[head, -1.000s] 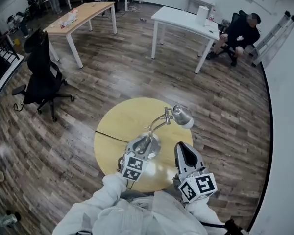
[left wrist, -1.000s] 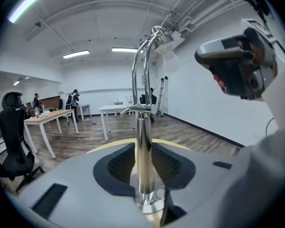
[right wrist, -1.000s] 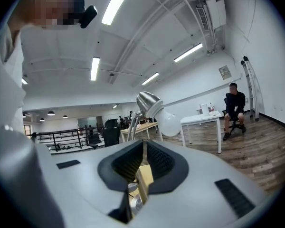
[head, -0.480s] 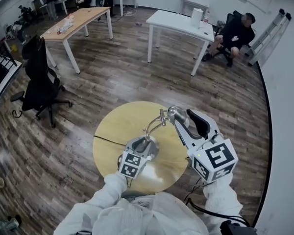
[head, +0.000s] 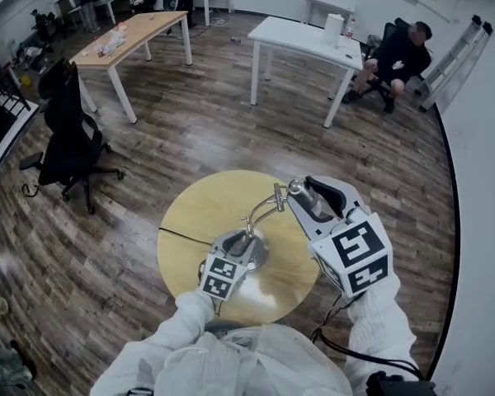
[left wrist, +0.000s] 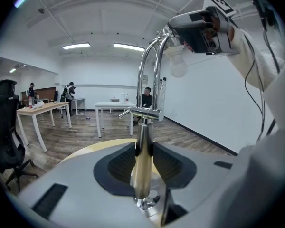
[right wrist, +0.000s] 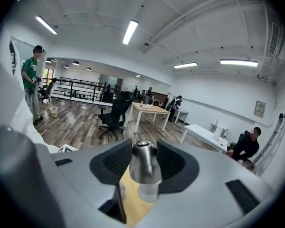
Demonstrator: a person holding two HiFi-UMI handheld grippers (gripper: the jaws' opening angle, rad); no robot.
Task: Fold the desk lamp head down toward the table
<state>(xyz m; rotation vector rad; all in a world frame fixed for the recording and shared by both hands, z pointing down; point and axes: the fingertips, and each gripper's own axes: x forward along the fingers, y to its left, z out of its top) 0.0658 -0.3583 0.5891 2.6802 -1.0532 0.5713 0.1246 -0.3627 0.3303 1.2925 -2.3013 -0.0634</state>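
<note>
A chrome desk lamp stands on the round yellow table (head: 196, 209), its head (head: 299, 189) raised on a curved arm. My left gripper (head: 244, 244) is low at the lamp's post (left wrist: 143, 167). Its jaws have just been opening, and the post stands between the pads, which sit close on either side. My right gripper (head: 315, 200) is up at the lamp head (right wrist: 143, 161). Its jaws have also just been opening, and they stand wide apart with the chrome shade and white bulb (left wrist: 177, 68) between them. The left gripper view shows the right gripper (left wrist: 199, 28) up at the shade.
A thin black cable (head: 184, 233) runs across the table's left side. On the wood floor beyond are a black office chair (head: 66, 134), a wooden desk (head: 132, 27) and a white table (head: 305, 38). A person sits (head: 400, 54) at the far right.
My right gripper has risen from the table's near edge to the lamp head, rolled, and opened from shut. The left gripper has stayed at the post.
</note>
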